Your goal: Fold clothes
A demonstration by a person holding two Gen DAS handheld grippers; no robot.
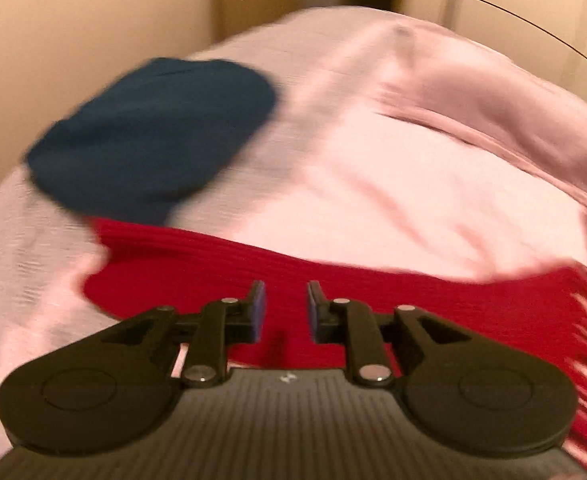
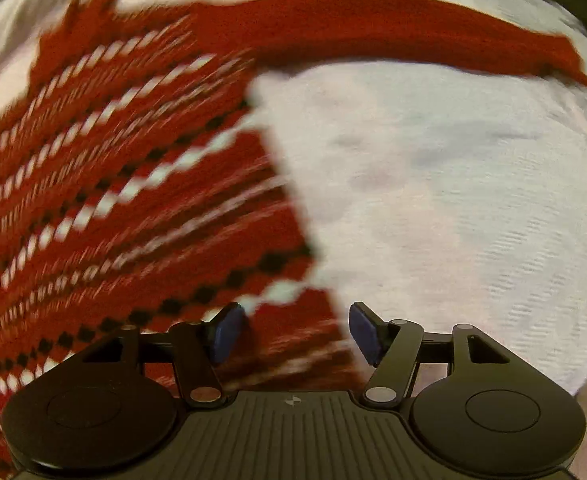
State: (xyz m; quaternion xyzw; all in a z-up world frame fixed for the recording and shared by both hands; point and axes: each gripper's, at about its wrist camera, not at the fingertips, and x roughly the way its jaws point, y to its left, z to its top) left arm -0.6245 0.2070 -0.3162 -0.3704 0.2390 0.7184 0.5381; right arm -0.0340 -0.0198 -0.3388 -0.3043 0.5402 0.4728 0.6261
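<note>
A red knitted sweater lies spread on a pale pink bed sheet (image 1: pixel 373 184). In the left wrist view its plain red sleeve (image 1: pixel 333 292) runs across just beyond my left gripper (image 1: pixel 287 308), which is open and hovers over it. In the right wrist view the sweater's body (image 2: pixel 113 200), red with white and black diamond bands, fills the left side, and a plain red sleeve (image 2: pixel 373 28) stretches to the far right. My right gripper (image 2: pixel 295 332) is open over the body's near edge and holds nothing. Both views are motion-blurred.
A folded dark blue garment (image 1: pixel 153 140) lies on the sheet to the far left of the sleeve. Beige walls (image 1: pixel 73 20) stand behind the bed. Wrinkled bare sheet (image 2: pixel 453 200) lies right of the sweater body.
</note>
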